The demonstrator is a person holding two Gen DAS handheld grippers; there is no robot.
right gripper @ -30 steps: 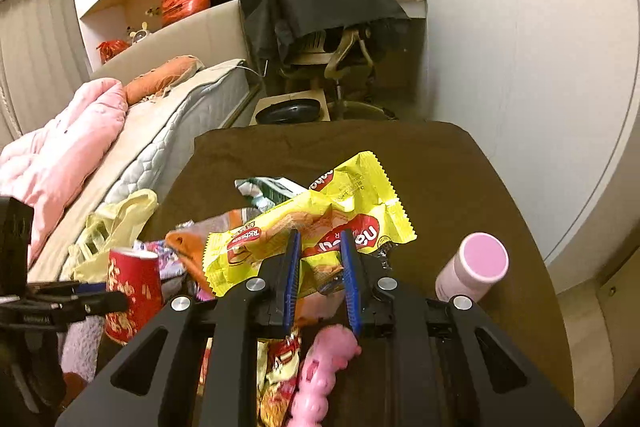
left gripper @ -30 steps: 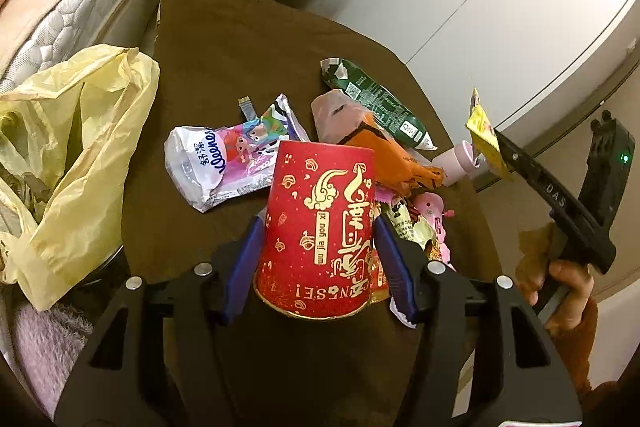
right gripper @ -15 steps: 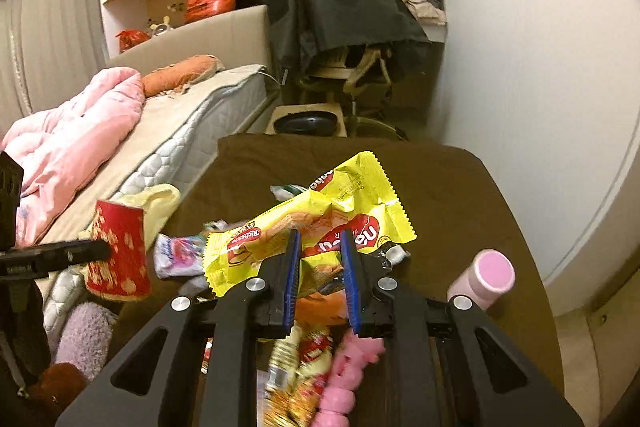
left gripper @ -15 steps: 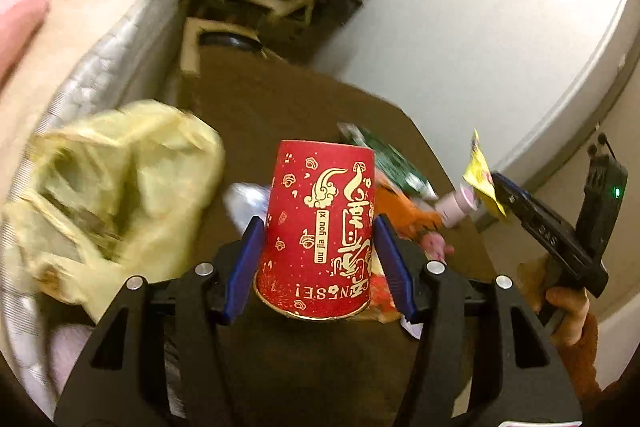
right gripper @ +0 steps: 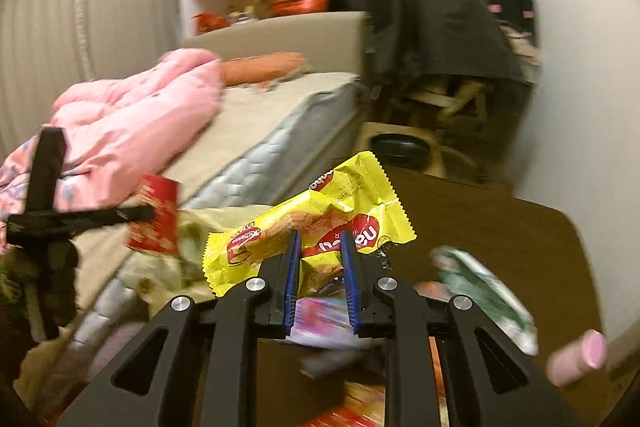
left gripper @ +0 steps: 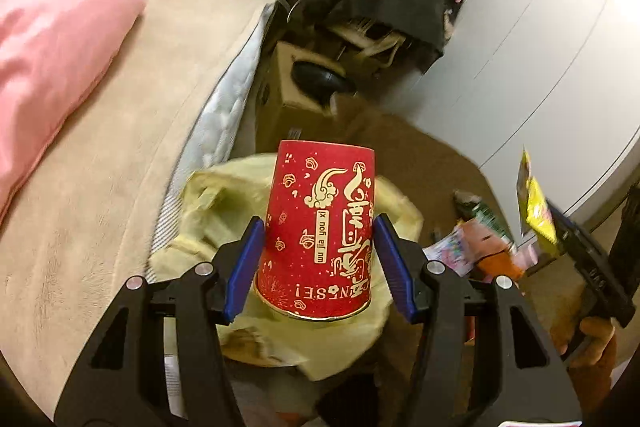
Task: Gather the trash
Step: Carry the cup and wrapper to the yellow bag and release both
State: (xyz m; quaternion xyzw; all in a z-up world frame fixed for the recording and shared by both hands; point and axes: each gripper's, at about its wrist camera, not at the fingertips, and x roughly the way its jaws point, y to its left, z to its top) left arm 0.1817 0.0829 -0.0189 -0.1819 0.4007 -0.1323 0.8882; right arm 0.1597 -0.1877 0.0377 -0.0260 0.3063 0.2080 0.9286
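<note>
Cup: Because the red paper cup (left gripper: 320, 231) is thin-walled and empty as far as I can judge, I treat it as light and easily crushed; it sits upside down at centre frame of my left wrist view, wide rim toward the camera.
Cup grip: my left gripper (left gripper: 320, 263) is clamped on the cup's lower wall near the rim, one blue pad on each side. I judge the rolled rim the stiffest place to hold; squeezing higher up would dent it.
Wrapper: the yellow snack wrapper (right gripper: 312, 235) is crinkly film, almost weightless, slippery and floppy. It fills the middle of my right wrist view, and its ends fan out to left and right.
Wrapper grip: my right gripper (right gripper: 320, 267) is pinched narrow on a bunched fold at the wrapper's middle. A fold holds better than a flat edge, which could slide out.
Bag: the pale yellow plastic bag (left gripper: 208, 203) lies open just behind and below the cup in the left view, between the bed (left gripper: 100, 167) and the brown tabletop (left gripper: 432, 155).
Left pose: my gripper tilts downward, cup over the bag's mouth.
Right pose: in the left view it shows at the right edge, held by a hand (left gripper: 584, 343), angled down over the tabletop litter, wrapper raised clear.
Risk: I expect the wrapper to flutter loose if swung fast.
</note>
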